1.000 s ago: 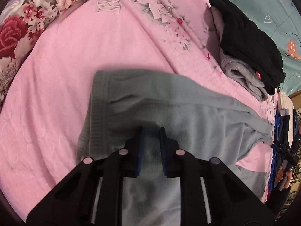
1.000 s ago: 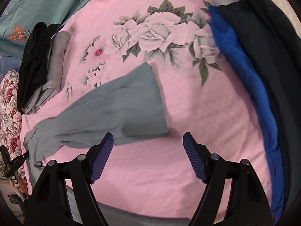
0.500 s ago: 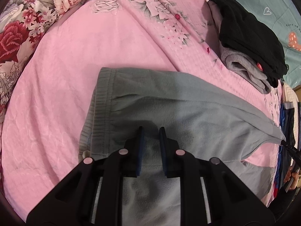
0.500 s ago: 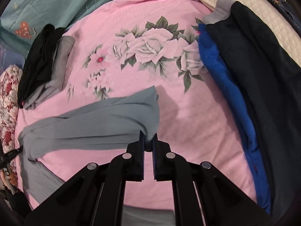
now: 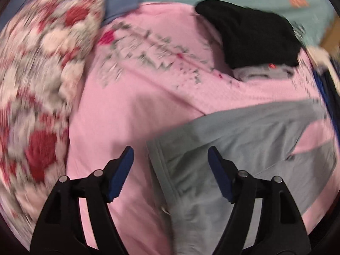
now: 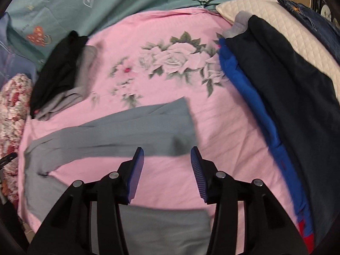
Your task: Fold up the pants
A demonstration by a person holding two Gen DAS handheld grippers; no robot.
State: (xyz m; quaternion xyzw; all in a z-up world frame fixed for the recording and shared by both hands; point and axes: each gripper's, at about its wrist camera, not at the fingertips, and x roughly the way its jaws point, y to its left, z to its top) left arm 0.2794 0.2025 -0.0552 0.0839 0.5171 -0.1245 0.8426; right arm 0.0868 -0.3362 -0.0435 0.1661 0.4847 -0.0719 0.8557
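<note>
On the pink floral bedsheet (image 6: 223,127) lie the grey pants (image 6: 131,131), spread flat, one leg stretched twd the blue garment (image 6: 250,97). Left tool (image 5: 170,159) hangs w/ fingers wide apart over the waistband (image 5: 163,165), gripping nothing. Right tool (image 6: 166,159) also spread apart, just short of the leg hem, empty. Black folded clothes (image 5: 255,34) sit farther back

The pants (image 6: 131,131) are spread on the bedsheet (image 6: 223,127), legs parted. A stack of folded clothes (image 6: 61,78) is found at ten o'clock from them, a pile of garments (image 6: 286,97) at three o'clock, a quilted pillow (image 6: 286,25) behind that pile.
</note>
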